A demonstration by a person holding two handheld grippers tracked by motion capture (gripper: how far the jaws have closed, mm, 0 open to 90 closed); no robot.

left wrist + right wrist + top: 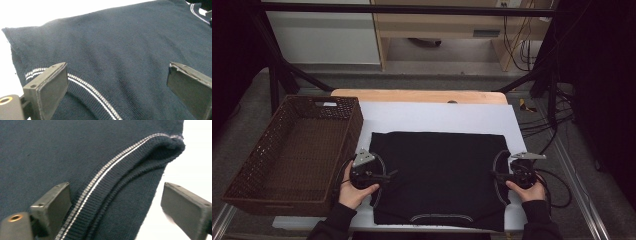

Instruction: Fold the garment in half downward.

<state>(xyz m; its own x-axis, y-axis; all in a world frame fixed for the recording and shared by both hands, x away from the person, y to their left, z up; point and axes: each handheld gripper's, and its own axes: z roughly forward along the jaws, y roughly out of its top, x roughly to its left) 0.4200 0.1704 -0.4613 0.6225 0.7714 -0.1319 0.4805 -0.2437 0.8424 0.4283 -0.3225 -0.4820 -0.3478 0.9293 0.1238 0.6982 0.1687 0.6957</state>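
Note:
A dark knitted sleeveless top (442, 175) lies flat on a white sheet (437, 117), its neckline toward the near edge. My left gripper (387, 174) rests at the top's left armhole, jaws open. In the left gripper view the left gripper (117, 67) straddles the fabric (120, 37) just past the white-striped ribbed trim (82, 85). My right gripper (498, 175) sits at the right armhole. In the right gripper view the right gripper (116, 187) is open, with the folded striped trim (107, 170) lying between the jaws and no pad pressing on it.
A brown wicker basket (252, 165) stands to the left of the sheet, close to my left hand. The wooden table edge (412, 96) shows beyond the sheet. Black cables (557, 185) trail off to the right of the table.

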